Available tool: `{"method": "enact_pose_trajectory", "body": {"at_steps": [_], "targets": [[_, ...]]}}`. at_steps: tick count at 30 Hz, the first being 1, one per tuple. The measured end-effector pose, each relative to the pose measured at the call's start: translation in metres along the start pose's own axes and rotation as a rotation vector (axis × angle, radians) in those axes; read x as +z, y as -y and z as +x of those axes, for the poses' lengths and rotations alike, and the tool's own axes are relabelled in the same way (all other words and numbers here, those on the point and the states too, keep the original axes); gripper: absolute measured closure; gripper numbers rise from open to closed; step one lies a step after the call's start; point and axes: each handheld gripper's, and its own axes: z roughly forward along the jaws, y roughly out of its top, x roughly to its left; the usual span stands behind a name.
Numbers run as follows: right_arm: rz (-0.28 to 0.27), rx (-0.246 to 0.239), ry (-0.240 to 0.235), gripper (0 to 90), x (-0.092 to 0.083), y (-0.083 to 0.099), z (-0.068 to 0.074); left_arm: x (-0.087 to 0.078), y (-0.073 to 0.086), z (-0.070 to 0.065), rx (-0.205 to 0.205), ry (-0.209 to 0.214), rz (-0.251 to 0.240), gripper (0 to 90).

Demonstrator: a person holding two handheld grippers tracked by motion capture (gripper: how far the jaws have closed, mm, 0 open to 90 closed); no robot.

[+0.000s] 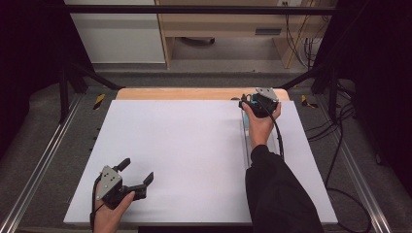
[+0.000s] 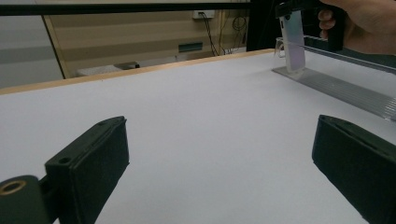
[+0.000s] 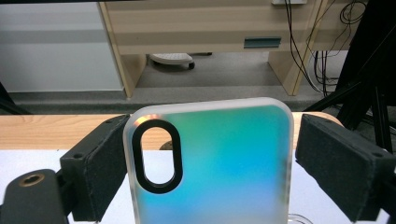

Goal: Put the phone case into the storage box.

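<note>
Two jaws of the right tool (image 3: 205, 163) flank the upright phone case (image 3: 210, 163), a narrow gap at its right edge.

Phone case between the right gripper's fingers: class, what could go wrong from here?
1. The phone case stands upright between the right gripper fingers, with a gap on the right side; it might tip or slip.
2. It stands at the far end of the clear rack, near the table edge; a nudge could send it off.

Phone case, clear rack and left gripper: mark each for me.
phone case (image 3: 219, 168), right gripper view, middle of its back.
clear rack (image 2: 345, 88), left gripper view, ribbed base.
left gripper (image 1: 138, 171), high view, between its fingertips.
</note>
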Motion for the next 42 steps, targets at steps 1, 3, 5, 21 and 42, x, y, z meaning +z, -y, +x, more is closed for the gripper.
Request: {"method": "enact_pose_trajectory", "body": {"at_steps": [1,3,5,21,42], "targets": [[-0.002,0.0,0.001,11.7,-0.0001,0.0,0.0,0.0,0.0,-0.0001,0.0,0.0,-0.001,3.5],[-0.001,0.0,0.001,11.5,-0.0002,0.0,0.0001,-0.0001,0.0,-0.0001,0.0,0.0,0.0,3.5],[-0.002,-0.001,-0.002,11.4,-0.0005,-0.0002,0.0004,0.0,0.0,-0.0002,-0.001,0.0,0.0,3.5],[-0.005,0.008,-0.006,10.1,-0.0017,-0.0012,-0.0003,-0.0001,0.0,0.0001,0.0,0.0,-0.001,3.5],[-0.034,0.016,-0.011,7.0,-0.0055,-0.0055,-0.002,-0.0005,-0.0001,0.0006,0.001,-0.003,-0.002,3.5]]}}
